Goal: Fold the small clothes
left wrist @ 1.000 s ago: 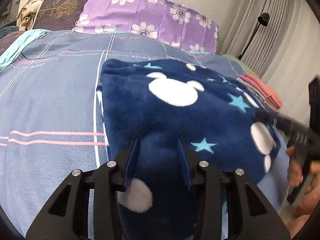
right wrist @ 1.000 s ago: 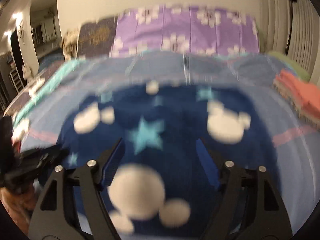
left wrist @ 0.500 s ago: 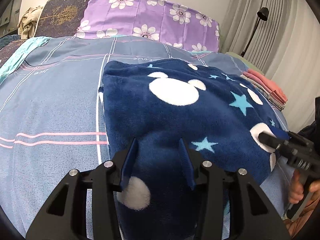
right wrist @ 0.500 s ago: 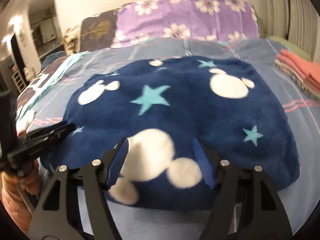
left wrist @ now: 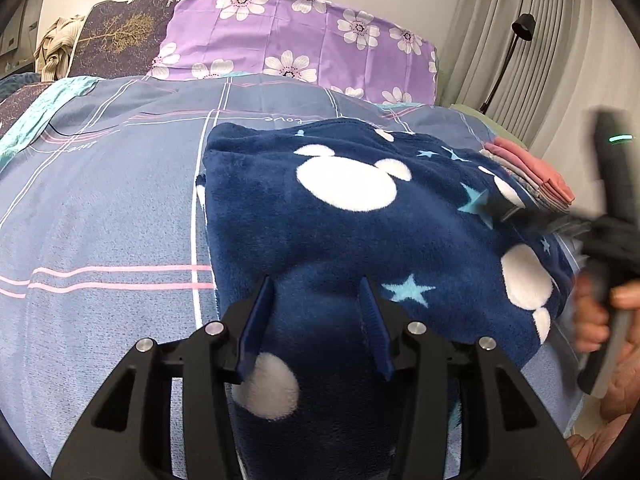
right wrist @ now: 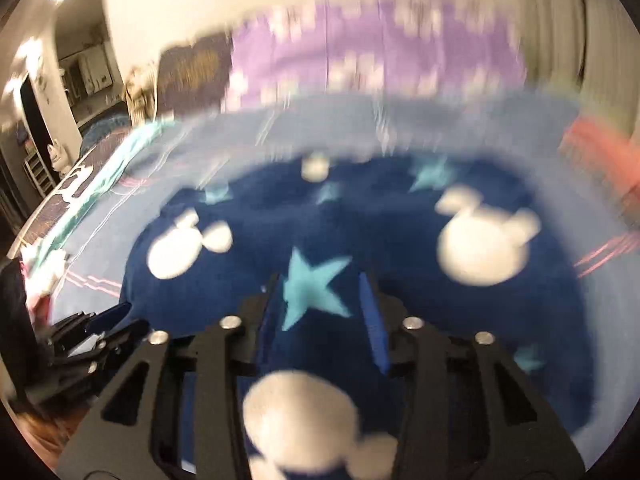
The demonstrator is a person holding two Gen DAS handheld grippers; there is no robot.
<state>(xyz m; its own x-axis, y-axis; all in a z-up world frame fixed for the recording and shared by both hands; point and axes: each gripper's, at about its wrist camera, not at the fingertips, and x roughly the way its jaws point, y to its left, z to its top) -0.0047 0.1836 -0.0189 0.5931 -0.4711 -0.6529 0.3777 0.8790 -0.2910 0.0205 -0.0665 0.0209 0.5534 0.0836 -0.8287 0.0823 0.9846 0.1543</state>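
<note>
1. Containers: not one shows in either view. The task's thing, a navy fleece garment [left wrist: 340,232] with white mouse-head shapes and teal stars, lies spread on the bed [left wrist: 100,208], over a blue-grey checked cover.
2. Left claw [left wrist: 316,300]: jaws partly parted, with a raised fold of the navy fleece between them. The blue pads [left wrist: 256,328] lie against that fold on both sides, pinching it.
3. Right claw [right wrist: 320,296]: jaws closing, with fleece and a teal star [right wrist: 312,288] between the blue fingers [right wrist: 370,320]. The frame is smeared by motion, and whether the pads press the cloth yet cannot be told.
4. Left wrist view only: a person's hand [left wrist: 600,320] at the right edge grips the handle of the right claw; a stack of folded pink and grey clothes [left wrist: 532,176] lies just beyond the fleece; a black lamp [left wrist: 520,28] stands before grey curtains.
5. Right wrist view only: the left claw appears at the lower left edge, at the fleece's near corner, and a lit room beyond it.
6. Both views: a purple floral pillow [left wrist: 296,40] at the head of the bed.
</note>
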